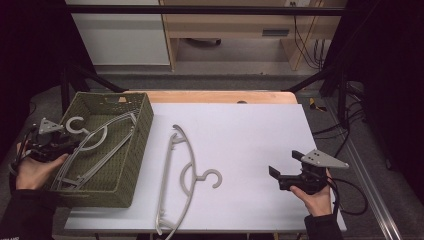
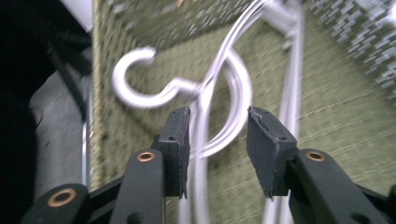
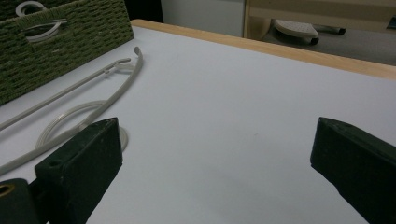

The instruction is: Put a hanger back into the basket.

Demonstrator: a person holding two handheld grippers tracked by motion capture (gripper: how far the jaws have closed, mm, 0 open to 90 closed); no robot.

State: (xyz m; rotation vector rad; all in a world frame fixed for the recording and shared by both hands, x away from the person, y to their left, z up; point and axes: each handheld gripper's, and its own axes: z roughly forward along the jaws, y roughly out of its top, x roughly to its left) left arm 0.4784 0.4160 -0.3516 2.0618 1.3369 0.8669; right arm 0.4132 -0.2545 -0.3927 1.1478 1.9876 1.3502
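Hanger (image 1: pixel 89 145) in basket (image 1: pixel 134 150), blurred in left gripper view; left tool (image 2: pixel 218 126) released astride it; right tool (image 1: pixel 280 172) released.

We look along the right tongs (image 3: pixel 217 158), whose two black jaws stand wide apart with nothing between them, above the white desk (image 3: pixel 243 107). To the left a pale grey hanger (image 3: pixel 95 100) lies flat on the desk, its curved end near the green woven basket (image 3: pixel 70 37) in the upper left corner. A second pale hanger (image 3: pixel 39 21) shows at the basket's handle opening. A wooden edge (image 3: pixel 280 49) borders the desk's far side.
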